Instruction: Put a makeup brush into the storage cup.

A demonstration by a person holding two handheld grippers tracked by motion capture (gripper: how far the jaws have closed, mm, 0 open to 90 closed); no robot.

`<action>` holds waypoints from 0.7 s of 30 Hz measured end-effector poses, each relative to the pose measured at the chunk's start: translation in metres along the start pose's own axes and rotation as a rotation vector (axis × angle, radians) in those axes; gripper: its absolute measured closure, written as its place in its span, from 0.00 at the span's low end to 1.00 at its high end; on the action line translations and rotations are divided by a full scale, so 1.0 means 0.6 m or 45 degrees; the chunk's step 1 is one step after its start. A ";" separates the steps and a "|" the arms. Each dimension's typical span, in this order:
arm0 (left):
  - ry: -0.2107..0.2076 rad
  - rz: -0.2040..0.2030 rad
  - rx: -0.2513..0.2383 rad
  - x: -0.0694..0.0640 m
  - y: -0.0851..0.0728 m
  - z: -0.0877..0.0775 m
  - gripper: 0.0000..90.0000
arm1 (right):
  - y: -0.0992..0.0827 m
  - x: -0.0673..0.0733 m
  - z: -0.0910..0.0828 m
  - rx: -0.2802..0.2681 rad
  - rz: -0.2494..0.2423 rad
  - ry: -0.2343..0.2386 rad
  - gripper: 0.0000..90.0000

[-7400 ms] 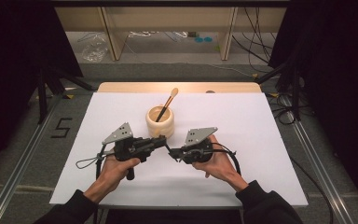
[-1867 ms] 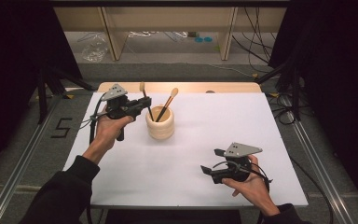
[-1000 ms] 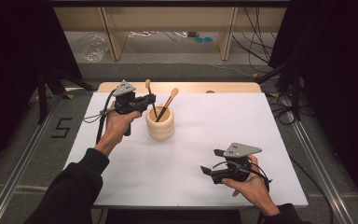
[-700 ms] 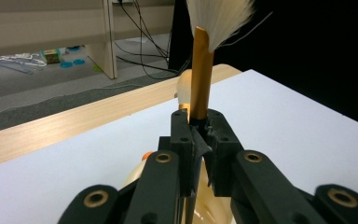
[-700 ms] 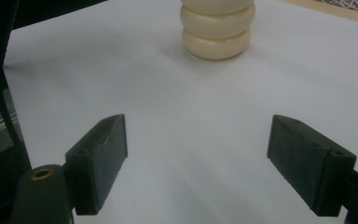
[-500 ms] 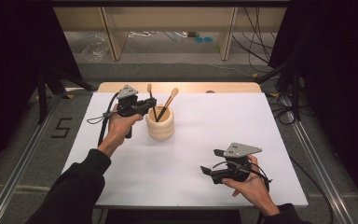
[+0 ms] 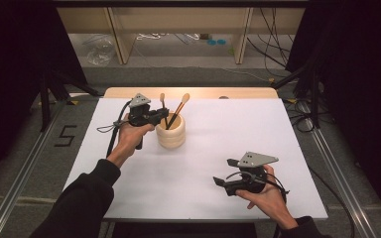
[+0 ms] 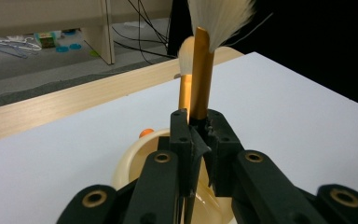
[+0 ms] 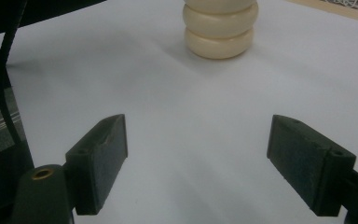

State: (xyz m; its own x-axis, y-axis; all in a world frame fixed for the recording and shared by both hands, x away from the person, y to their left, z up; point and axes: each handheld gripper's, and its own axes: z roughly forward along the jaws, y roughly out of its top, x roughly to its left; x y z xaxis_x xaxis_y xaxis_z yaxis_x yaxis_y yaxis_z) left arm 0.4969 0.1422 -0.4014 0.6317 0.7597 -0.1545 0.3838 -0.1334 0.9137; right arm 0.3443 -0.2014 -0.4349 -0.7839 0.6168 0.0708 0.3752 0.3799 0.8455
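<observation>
Two brushes (image 7: 181,106) in cup (image 7: 171,136) — table's (image 7: 278,129) far-left.

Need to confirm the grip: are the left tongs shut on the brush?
Shut: the left tongs clamp the brush handle above the holder.

left gripper (image 7: 161,115) clamped, right gripper (image 7: 222,182) jaws apart

A: What sits ahead of the right gripper (image 9: 198,158)?

B: A cream ribbed holder (image 9: 219,35) at twelve o'clock, standing upright on the white table (image 9: 135,74). Its top is cut off by the frame edge.

A: And the jaws?

B: Wide apart, one at eight o'clock, the other at four o'clock, with bare table between them and nothing gripped.

A: Anything at the sides?

B: A black cable (image 9: 7,60) runs down the frame at nine to ten o'clock, and a strip of wooden edge (image 9: 349,13) shows at one o'clock.
</observation>
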 end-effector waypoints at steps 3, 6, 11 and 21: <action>-0.011 0.001 0.014 -0.001 -0.004 0.003 0.91 | 0.000 0.000 0.000 0.002 0.000 0.000 0.24; -0.022 -0.004 0.037 -0.001 -0.007 0.005 0.84 | 0.000 0.000 0.000 0.003 0.000 0.000 0.23; -0.023 -0.003 0.021 -0.002 -0.007 -0.001 0.62 | 0.000 -0.001 0.000 0.003 0.003 -0.001 0.23; 0.004 -0.023 0.011 -0.001 -0.001 -0.027 0.47 | 0.000 0.000 0.000 0.003 0.002 -0.001 0.23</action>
State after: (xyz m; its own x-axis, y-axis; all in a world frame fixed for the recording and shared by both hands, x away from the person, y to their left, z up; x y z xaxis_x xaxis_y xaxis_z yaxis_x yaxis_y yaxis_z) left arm 0.4855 0.1523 -0.3958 0.6225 0.7641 -0.1694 0.4009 -0.1254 0.9075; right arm 0.3446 -0.2013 -0.4350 -0.7827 0.6182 0.0720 0.3779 0.3803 0.8441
